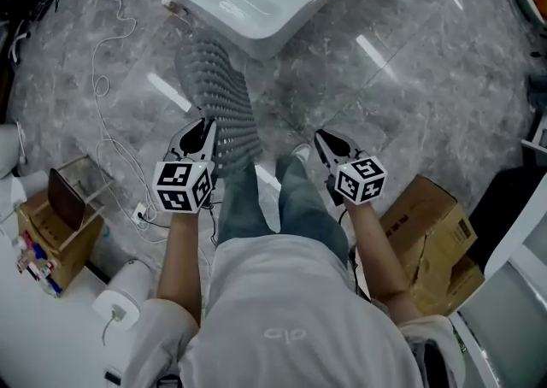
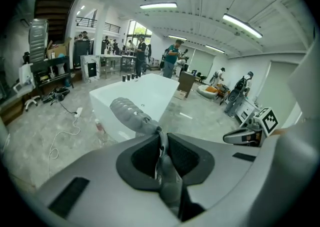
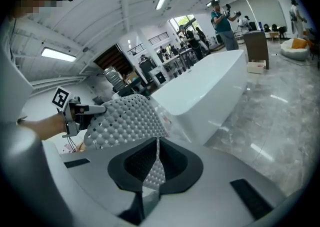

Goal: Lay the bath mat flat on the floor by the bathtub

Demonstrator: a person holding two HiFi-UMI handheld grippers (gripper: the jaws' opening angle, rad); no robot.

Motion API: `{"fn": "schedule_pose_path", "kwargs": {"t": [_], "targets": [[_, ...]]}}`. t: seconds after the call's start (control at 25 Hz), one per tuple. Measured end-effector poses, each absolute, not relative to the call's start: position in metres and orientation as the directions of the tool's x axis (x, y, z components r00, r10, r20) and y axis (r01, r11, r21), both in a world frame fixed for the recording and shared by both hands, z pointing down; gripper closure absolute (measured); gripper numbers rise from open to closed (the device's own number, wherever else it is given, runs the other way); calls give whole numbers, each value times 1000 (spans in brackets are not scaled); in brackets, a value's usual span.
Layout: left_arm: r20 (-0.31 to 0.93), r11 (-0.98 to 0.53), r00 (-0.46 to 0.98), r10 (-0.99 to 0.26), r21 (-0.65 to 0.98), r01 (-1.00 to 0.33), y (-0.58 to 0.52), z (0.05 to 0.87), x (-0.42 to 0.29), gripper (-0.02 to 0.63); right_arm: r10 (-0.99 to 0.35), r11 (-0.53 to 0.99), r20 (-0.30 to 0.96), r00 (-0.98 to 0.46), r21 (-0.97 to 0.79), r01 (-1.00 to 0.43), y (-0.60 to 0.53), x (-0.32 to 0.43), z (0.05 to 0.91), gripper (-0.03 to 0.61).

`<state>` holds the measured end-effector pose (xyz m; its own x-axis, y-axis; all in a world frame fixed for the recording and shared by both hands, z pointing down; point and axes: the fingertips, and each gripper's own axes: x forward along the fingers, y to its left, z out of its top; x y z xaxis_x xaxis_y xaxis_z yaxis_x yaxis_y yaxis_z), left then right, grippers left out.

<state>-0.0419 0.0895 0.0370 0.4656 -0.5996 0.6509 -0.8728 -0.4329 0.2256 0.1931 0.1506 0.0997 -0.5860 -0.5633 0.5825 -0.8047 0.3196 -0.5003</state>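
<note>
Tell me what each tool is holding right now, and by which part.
Both hold the grey bath mat. The left tool is clamped on one part of its edge, and the right tool pinches the edge further along.

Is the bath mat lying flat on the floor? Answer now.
No, the bath mat hangs folded from the left gripper, not spread flat.

— What is the left gripper (image 2: 161,143) gripping?
— A fold of the grey bath mat (image 2: 131,113), pinched between its jaws. Beyond it stands the white bathtub (image 2: 142,91), with the right gripper (image 2: 229,137) off to the right.
</note>
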Motion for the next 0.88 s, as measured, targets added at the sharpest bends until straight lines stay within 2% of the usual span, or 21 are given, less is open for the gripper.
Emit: {"fn": "schedule_pose_path", "kwargs": {"t": [0.36, 0.56, 0.72, 0.88], "targets": [[703, -348, 432, -565, 271, -897, 70, 145, -51, 555, -450, 286, 656, -605, -536, -794, 170, 175, 221, 530], [711, -315, 423, -561, 289, -904, 53, 210, -61, 555, -383, 266, 682, -623, -565, -781, 173, 147, 295, 446], [712, -275, 423, -560, 322, -906, 42, 257, -72, 555, -307, 326, 710, -634, -547, -771, 178, 112, 353, 359], [712, -230, 416, -566, 348, -909, 32, 295, -81, 555, -264, 359, 714, -648, -551, -753, 182, 79, 408, 317]]}}
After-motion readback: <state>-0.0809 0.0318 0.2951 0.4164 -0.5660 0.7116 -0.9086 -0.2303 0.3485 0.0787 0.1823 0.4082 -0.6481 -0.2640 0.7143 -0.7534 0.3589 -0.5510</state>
